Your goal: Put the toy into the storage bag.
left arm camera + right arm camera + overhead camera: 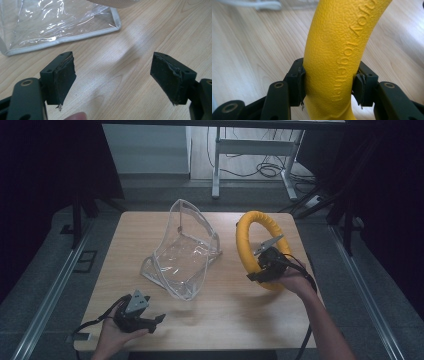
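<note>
Currently, your right gripper (256, 271) clamps a yellow textured foam ring (246, 232), held upright over the right side of the light wooden table (225, 315). Both pads press its tube; raised lettering along it reads "together", with another word above cut off and unreadable. Your left gripper (152, 320) rests at the near left edge, jaws spread with nothing between. Item beside: clear plastic pouch with white trim (182, 255), mid-table, left of the ring.
</note>
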`<state>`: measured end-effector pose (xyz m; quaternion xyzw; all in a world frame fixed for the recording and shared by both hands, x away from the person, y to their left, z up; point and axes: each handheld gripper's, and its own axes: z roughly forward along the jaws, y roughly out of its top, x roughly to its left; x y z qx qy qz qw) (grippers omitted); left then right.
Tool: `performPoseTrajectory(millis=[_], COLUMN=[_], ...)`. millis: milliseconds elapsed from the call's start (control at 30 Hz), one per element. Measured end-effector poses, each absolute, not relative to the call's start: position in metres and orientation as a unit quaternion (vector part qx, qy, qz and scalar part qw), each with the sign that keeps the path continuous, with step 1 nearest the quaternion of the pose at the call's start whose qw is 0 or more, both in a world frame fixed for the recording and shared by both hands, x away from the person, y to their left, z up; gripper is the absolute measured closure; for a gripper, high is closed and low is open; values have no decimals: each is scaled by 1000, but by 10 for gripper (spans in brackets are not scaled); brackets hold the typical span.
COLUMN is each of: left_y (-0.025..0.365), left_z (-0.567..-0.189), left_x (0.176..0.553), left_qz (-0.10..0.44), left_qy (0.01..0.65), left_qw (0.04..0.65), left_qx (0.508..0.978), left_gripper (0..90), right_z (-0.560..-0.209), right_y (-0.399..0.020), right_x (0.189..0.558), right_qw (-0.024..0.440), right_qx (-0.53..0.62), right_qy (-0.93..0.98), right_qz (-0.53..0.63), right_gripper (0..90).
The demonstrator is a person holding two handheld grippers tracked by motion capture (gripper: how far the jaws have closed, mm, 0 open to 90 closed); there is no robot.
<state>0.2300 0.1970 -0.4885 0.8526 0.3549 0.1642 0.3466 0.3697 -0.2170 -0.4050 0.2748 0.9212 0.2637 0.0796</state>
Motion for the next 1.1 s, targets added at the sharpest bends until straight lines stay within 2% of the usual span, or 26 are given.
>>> performPoseTrajectory(millis=[333,467,1100], left_y=[196,196,195], left_z=[-489,-489,-488], left_x=[230,230,229], left_qz=[165,164,161], left_qy=[354,353,349], left_qw=[346,343,350], left_qx=[853,855,854], left_gripper=[200,200,199], right_z=[-391,-385,-365], right_y=[-220,-218,-211], right_x=[365,358,339], right_qw=[79,102,96], right_qx=[274,264,233], right_qy=[898,890,844], right_qz=[335,357,474], right_gripper=[505,504,501])
